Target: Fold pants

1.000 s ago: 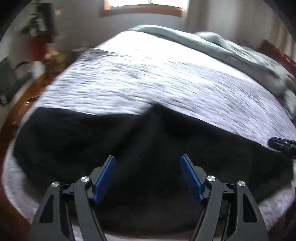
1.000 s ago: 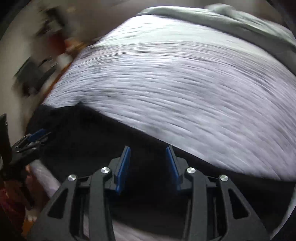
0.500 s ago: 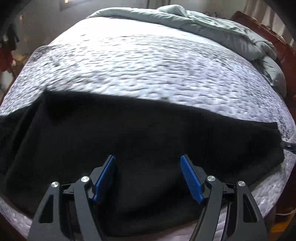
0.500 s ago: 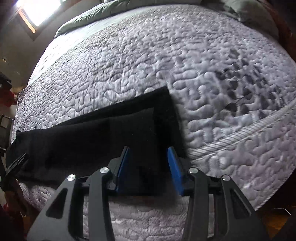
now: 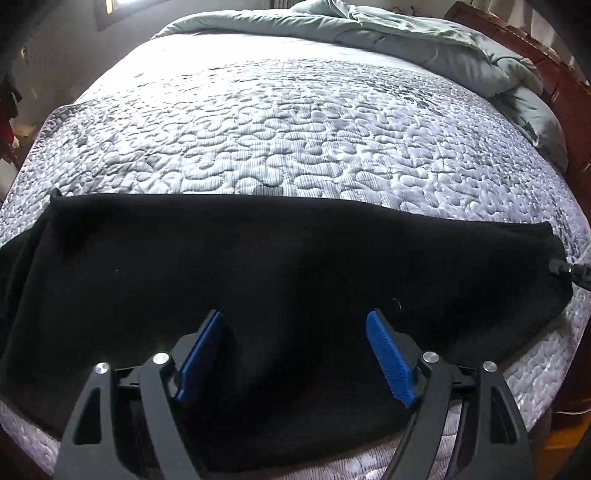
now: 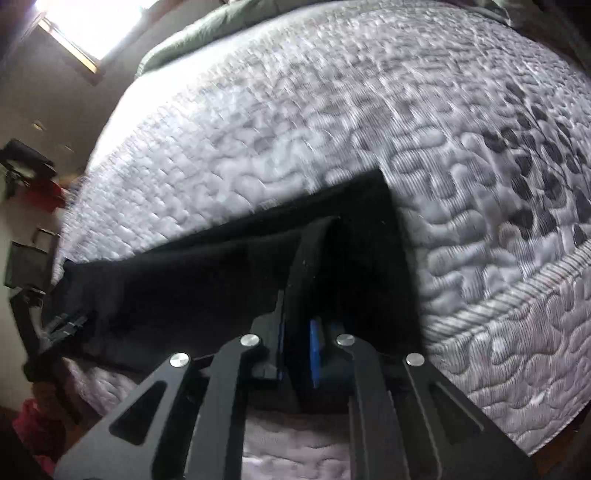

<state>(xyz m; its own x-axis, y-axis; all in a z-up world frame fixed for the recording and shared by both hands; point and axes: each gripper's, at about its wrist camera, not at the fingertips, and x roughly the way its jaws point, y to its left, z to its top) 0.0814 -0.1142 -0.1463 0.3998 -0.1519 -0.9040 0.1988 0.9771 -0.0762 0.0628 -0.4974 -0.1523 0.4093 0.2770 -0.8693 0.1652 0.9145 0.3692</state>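
Black pants (image 5: 280,266) lie in a long strip along the near edge of the quilted mattress (image 5: 295,133). My left gripper (image 5: 295,332) is open above the middle of the strip, its blue pads apart. My right gripper (image 6: 299,332) is shut on the right end of the pants (image 6: 207,280), with a fold of black cloth pinched between the blue pads and lifted. The tip of the right gripper shows at the right end of the pants in the left wrist view (image 5: 576,275).
A grey-green duvet (image 5: 424,40) is bunched at the far side of the bed. A dark wooden bed frame (image 5: 554,85) runs along the right. Furniture and red items (image 6: 33,184) stand beside the bed at the left. A window (image 6: 85,26) is at the far wall.
My right gripper has closed on the end of the pants and raised a fold of cloth. The left gripper has steadied over the pants, still open.
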